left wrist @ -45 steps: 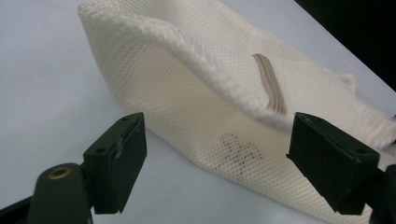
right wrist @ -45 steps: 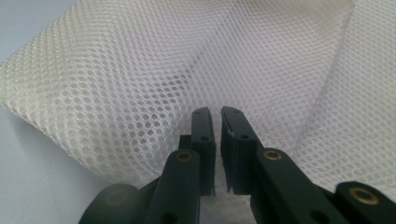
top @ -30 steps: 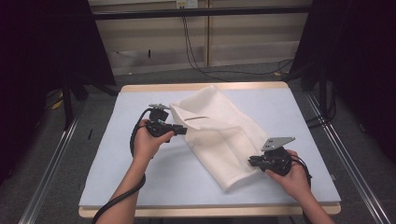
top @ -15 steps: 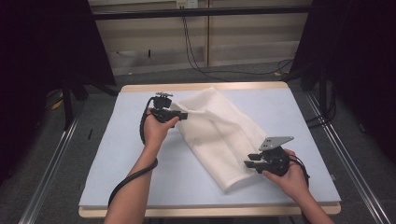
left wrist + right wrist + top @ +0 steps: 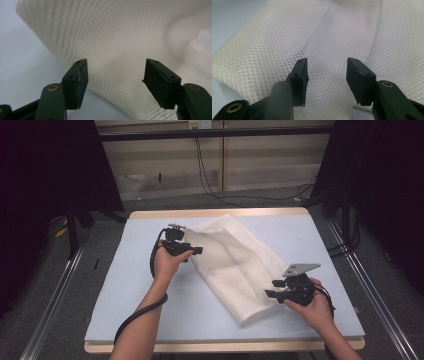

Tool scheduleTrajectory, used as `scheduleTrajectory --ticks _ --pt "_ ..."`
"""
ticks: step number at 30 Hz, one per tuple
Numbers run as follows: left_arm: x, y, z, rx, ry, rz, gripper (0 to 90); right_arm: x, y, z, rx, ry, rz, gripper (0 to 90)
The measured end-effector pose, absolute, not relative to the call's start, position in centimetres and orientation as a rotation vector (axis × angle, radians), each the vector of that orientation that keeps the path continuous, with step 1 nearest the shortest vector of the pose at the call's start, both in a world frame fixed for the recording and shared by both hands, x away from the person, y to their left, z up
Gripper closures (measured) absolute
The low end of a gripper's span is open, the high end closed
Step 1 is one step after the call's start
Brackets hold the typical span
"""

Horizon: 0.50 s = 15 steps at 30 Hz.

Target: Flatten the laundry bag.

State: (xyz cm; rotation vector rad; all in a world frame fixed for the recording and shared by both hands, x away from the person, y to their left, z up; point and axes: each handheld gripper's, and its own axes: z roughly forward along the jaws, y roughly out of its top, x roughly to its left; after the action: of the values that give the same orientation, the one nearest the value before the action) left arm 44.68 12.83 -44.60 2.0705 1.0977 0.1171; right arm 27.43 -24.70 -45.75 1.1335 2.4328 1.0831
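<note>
Both the left gripper (image 5: 196,250) and right gripper (image 5: 270,289) (jaws just opened, nothing pinched) sit at opposite edges of the white mesh bag (image 5: 235,262).

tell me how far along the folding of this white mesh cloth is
Done: the mesh cloth lies folded into a long band slanting across the table. In hand: both tools' jaws have just been opening, left tool and right tool apart over the mesh, gripping nothing. Left: probably a further fold or smoothing, though that is a guess.
</note>
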Motion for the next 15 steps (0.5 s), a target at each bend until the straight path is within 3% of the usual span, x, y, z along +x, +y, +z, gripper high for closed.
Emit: scheduleTrajectory --ticks 12,14,15 --pt "41.5 12.9 -45.2 2.106 1.027 0.08 35.7 28.2 -25.5 -46.4 1.254 2.422 1.019 49.7" --pt "40.4 12.5 -45.0 2.124 0.987 0.089 35.4 28.3 -25.1 -47.2 1.253 2.455 0.996 51.1" --pt "40.4 12.5 -45.0 2.124 0.987 0.089 35.4 28.3 -25.0 -47.3 1.255 2.451 1.011 56.1"
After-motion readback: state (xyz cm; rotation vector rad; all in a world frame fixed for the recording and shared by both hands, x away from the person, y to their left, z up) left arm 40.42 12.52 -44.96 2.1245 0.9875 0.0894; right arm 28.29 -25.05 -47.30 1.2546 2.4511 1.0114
